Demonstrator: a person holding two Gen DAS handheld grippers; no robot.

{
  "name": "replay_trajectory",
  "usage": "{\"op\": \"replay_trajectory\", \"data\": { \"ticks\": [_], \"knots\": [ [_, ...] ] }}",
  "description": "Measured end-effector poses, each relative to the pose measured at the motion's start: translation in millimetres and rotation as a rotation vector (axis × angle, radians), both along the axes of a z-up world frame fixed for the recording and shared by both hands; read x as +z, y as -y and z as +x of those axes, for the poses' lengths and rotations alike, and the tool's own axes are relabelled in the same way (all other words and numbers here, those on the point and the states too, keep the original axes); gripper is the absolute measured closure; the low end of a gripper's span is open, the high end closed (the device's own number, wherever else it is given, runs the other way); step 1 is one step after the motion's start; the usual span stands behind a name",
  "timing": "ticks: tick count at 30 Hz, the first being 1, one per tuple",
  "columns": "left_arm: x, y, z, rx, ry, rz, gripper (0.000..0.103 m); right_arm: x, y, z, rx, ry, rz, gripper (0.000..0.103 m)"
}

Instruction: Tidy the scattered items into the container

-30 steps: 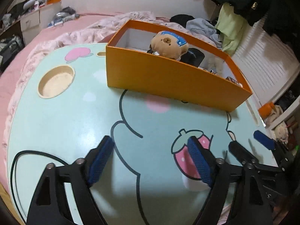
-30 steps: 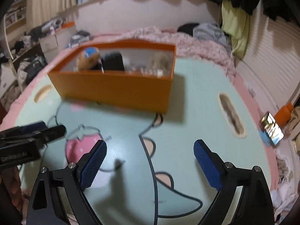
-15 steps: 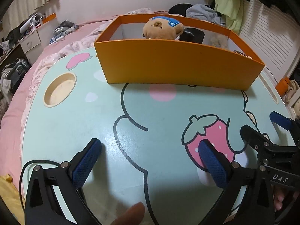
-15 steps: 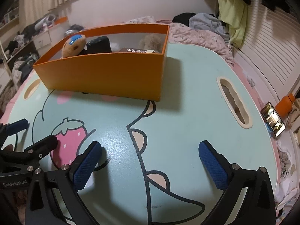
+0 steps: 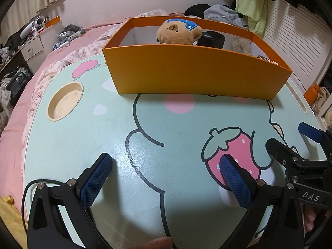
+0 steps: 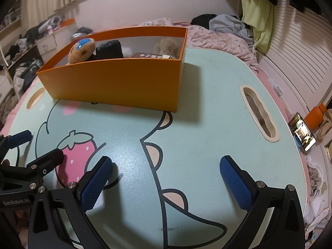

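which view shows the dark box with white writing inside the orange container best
The right wrist view. There the dark box lies flat in the orange container, its top and white print visible between the black item and the fluffy toy. In the left wrist view only a corner of the dark box peeks over the container's front wall.

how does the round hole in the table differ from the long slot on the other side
The round hole is a circular recess with a pale floor; the long slot is narrow, wavy-edged and cut through, with something dark below. The round hole sits off the orange box's bear end; the long slot lies past the opposite end, well clear of the box. Both are cream-rimmed openings in the mint table, and neither holds any item.
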State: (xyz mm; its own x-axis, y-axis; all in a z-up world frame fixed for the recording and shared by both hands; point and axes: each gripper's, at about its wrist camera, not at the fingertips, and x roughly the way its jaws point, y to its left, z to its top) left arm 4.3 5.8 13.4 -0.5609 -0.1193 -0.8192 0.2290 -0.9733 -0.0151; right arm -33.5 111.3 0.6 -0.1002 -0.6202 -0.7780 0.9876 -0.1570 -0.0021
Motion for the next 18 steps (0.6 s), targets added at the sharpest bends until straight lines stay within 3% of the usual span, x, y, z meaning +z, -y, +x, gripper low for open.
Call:
{"op": "replay_trajectory", "data": {
  "ticks": [18],
  "knots": [
    [-0.2,1.4,0.6,0.006,0.0,0.0,0.0,0.0,-0.1,0.1,0.0,-0.001,0.0,0.0]
  ]
}}
